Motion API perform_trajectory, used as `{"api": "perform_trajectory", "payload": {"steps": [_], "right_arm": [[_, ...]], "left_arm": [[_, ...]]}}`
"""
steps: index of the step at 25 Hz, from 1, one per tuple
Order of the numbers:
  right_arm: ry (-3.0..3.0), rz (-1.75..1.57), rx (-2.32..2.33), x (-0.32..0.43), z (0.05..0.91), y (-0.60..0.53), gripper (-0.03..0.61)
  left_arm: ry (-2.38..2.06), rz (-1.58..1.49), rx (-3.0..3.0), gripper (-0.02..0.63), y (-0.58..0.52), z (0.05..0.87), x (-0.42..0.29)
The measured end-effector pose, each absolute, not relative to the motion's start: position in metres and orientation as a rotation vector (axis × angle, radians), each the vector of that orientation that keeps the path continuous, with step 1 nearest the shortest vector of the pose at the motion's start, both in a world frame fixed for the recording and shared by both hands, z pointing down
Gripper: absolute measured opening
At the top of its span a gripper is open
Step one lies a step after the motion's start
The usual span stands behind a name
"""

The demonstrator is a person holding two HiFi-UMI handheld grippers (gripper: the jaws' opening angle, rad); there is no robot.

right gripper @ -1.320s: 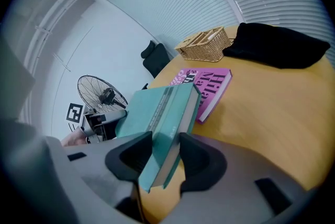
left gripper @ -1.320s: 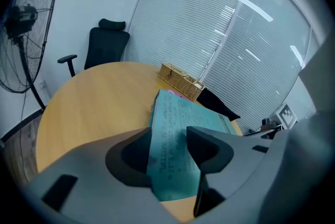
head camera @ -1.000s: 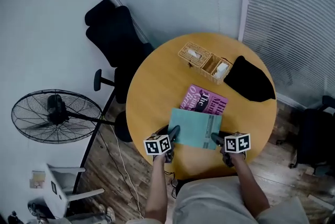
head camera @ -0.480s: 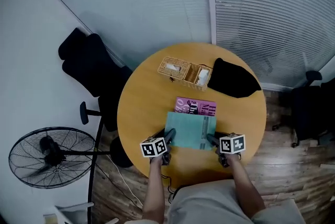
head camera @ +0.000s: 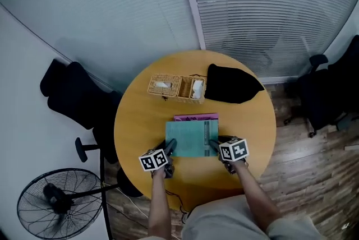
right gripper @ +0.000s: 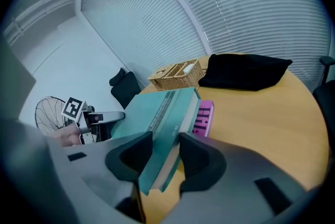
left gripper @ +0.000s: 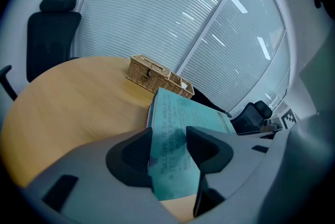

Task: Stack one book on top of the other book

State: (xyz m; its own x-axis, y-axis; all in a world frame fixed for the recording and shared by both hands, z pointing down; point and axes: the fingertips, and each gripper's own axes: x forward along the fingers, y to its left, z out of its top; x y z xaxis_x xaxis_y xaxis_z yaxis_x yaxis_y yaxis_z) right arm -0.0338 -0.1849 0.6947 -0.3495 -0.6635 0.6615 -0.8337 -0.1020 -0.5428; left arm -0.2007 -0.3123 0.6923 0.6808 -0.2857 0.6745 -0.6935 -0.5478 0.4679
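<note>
teal book (head camera: 190,139): at the middle of the worktop, held at its near end by both hand-held grippers; it covers most of the pink book; its near end is tilted up, and whether its far end rests on the pink book cannot be told
pink book (head camera: 195,118): lies flat on the worktop under the teal book; the head view shows only a strip along its far edge, the right gripper view its lettered spine at the right of the teal book
left hand-held gripper (head camera: 170,146): at the near left corner of the teal book; jaws part open and closed on that corner, one jaw at the book's edge and the other over its cover
right hand-held gripper (head camera: 215,144): at the near right corner of the teal book; jaws about half open, clamped across the thickness of the book
worktop (head camera: 134,121): round, wood-coloured
wicker basket (head camera: 176,87): on the far side of the worktop, apart from the books; compartments hold white items
black cloth (head camera: 230,84): just right of the wicker basket, at the far right of the worktop
office chair (head camera: 73,96): black, left of the worktop
fan (head camera: 56,205): on the wooden floor, near left
blinds (head camera: 252,3): closed, along the far wall
</note>
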Motion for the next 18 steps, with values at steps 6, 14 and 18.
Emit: {"api": "perform_trajectory", "payload": {"steps": [6,14,18], "right_arm": [[-1.929,1.380,1.660,-0.028,0.712,-0.197,0.169],[-1.924,1.385,1.601,-0.017,0.730,-0.207,0.167],[-1.938,1.340,1.553,-0.011,0.735,-0.213,0.166]], "left_arm": [[-0.735,0.757,2.154,0.222,-0.327,0.708,-0.193],[-0.710,0.789,2.109,0.222,-0.334,0.728,-0.182],[-0.687,0.808,2.103,0.221,-0.334,0.734,-0.179]]}}
